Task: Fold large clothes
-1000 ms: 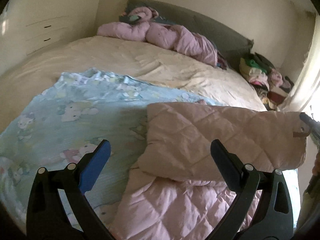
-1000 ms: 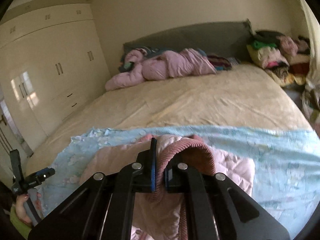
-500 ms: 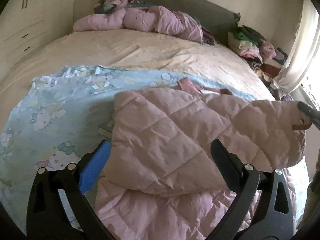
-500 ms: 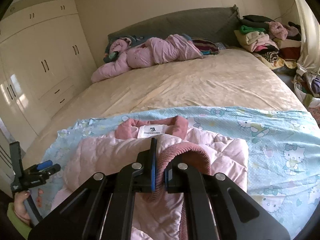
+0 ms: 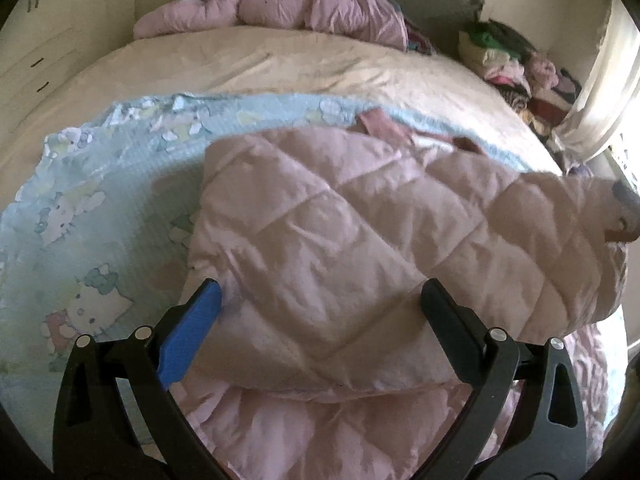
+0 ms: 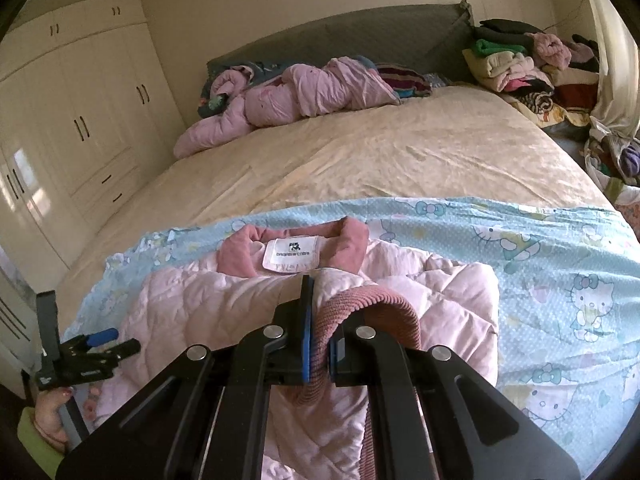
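The left gripper (image 5: 320,300) hangs with its jaws spread wide, one blue pad and one black, over a pink quilted jacket (image 5: 360,240). A folded-over sleeve (image 5: 520,232) stretches to the right, its end meeting a dark tip (image 5: 624,196) at the frame edge. The jacket lies on a light blue cartoon-print blanket (image 5: 100,208) spread across a cream bed (image 5: 280,64). Pink bedding (image 5: 280,8) is bunched at the headboard, and a pile of clothes (image 5: 512,64) sits at the far right.

Two grippers (image 5: 320,308), one pink quilted jacket (image 5: 340,248), one blue blanket (image 6: 560,256), one bed (image 6: 360,152).
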Available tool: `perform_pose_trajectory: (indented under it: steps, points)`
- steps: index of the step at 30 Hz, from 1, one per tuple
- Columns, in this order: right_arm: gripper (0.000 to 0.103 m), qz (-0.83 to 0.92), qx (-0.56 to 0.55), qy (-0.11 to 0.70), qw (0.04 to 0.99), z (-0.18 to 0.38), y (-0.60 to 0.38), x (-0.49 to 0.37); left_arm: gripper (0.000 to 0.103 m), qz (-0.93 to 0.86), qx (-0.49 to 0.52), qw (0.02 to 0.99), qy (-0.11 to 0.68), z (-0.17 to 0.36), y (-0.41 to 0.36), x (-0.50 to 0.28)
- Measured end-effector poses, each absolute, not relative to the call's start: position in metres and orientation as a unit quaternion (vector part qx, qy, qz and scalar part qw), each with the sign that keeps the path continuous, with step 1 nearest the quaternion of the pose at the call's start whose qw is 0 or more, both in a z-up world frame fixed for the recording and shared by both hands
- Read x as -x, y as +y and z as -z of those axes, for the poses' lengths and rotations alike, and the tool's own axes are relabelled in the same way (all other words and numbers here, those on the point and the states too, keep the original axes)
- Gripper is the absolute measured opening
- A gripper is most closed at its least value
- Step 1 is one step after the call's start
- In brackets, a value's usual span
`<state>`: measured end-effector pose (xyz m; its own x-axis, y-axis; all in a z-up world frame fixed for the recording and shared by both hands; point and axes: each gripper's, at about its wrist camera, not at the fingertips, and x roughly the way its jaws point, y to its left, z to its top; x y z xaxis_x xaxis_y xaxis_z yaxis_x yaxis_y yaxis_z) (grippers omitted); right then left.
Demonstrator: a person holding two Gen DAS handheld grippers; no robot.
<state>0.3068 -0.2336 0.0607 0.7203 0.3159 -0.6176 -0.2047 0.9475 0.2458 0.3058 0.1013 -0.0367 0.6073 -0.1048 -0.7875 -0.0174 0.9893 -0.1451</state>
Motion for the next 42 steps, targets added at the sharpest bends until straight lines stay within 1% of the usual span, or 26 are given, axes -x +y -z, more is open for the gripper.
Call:
perform_pose_trajectory:
  steps: [6, 9, 13, 16, 17, 18, 19, 21, 23, 26, 28, 33, 35, 42]
  points:
    - [0.008, -0.140, -0.073, 0.353, 0.922, -0.057, -0.231, -0.309, 0.093, 0.020, 0.059, 0.892, 0.449, 0.053, 0.098, -0.309]
    - [0.012, -0.140, -0.076, 0.356, 0.921, -0.055, -0.232, -0.310, 0.095, 0.018, 0.060, 0.891, 0.450, 0.061, 0.099, -0.309]
    - [0.028, -0.137, -0.072, 0.358, 0.921, -0.053, -0.234, -0.306, 0.095, 0.019, 0.059, 0.890, 0.453, 0.065, 0.098, -0.310]
    - [0.030, -0.130, -0.077, 0.359, 0.921, -0.052, -0.239, -0.304, 0.095, 0.021, 0.058, 0.888, 0.455, 0.067, 0.098, -0.311]
    - [0.033, -0.127, -0.080, 0.358, 0.922, -0.053, -0.241, -0.303, 0.095, 0.021, 0.056, 0.887, 0.457, 0.067, 0.098, -0.311]
    - [0.039, -0.118, -0.081, 0.356, 0.924, -0.054, -0.242, -0.300, 0.095, 0.021, 0.056, 0.887, 0.458, 0.068, 0.098, -0.312]
    - [0.054, -0.110, -0.079, 0.349, 0.927, -0.056, -0.244, -0.298, 0.095, 0.022, 0.056, 0.886, 0.460, 0.069, 0.099, -0.312]
    - [0.067, -0.090, -0.077, 0.318, 0.940, -0.067, -0.247, -0.287, 0.095, 0.023, 0.058, 0.885, 0.461, 0.071, 0.099, -0.313]
    - [0.070, -0.091, -0.080, 0.300, 0.946, -0.075, -0.247, -0.279, 0.095, 0.021, 0.057, 0.885, 0.461, 0.073, 0.098, -0.313]
    - [0.078, -0.109, -0.068, 0.297, 0.946, -0.078, -0.233, -0.271, 0.095, 0.020, 0.055, 0.884, 0.464, 0.074, 0.097, -0.314]
    - [0.080, -0.123, -0.059, 0.306, 0.942, -0.075, -0.219, -0.269, 0.095, 0.020, 0.055, 0.883, 0.465, 0.074, 0.096, -0.314]
    - [0.080, -0.161, -0.026, 0.356, 0.920, -0.047, -0.168, -0.278, 0.095, 0.020, 0.054, 0.884, 0.464, 0.074, 0.096, -0.314]
    - [0.082, -0.166, -0.014, 0.378, 0.911, -0.034, -0.151, -0.285, 0.095, 0.020, 0.055, 0.884, 0.464, 0.074, 0.097, -0.314]
    - [0.084, -0.129, 0.009, 0.458, 0.880, 0.021, -0.134, -0.313, 0.095, 0.021, 0.055, 0.886, 0.460, 0.075, 0.097, -0.313]
